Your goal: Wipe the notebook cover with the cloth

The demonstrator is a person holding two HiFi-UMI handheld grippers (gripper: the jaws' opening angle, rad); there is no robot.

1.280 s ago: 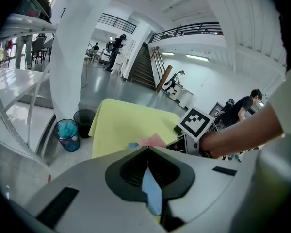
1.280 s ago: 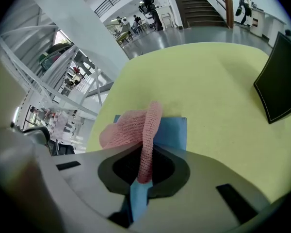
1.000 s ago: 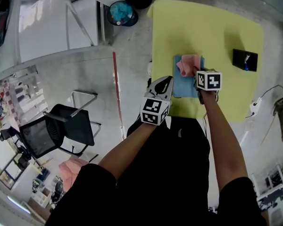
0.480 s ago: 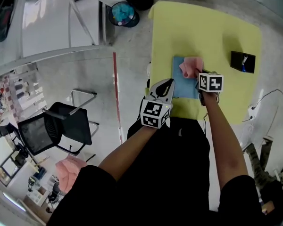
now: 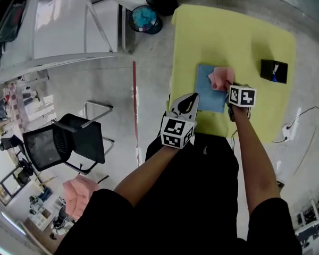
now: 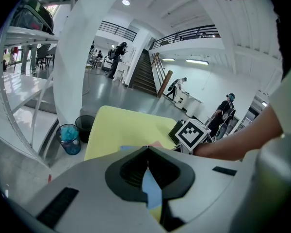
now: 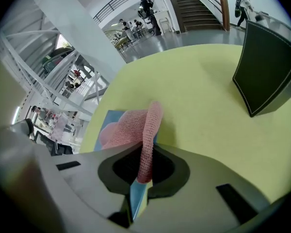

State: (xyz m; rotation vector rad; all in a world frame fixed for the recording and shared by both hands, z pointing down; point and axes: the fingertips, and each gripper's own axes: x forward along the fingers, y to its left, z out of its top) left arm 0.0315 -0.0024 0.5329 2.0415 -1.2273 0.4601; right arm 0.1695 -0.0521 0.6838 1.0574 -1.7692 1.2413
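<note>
A blue notebook lies flat on the yellow table. A pink knitted cloth rests on the notebook's far right corner, and my right gripper is shut on it. In the right gripper view the cloth runs up out of the shut gripper and lies over the notebook. My left gripper is shut with nothing in it, at the notebook's near left corner. In the left gripper view a strip of notebook shows behind that gripper.
A black rectangular object stands on the table's right side, close on the right in the right gripper view. Two bins stand on the floor beyond the table's far left corner. A black chair is at the left.
My right gripper has dragged the pink cloth rightward over the notebook, from its far middle to its far right corner. The left gripper stays at the near left corner.
</note>
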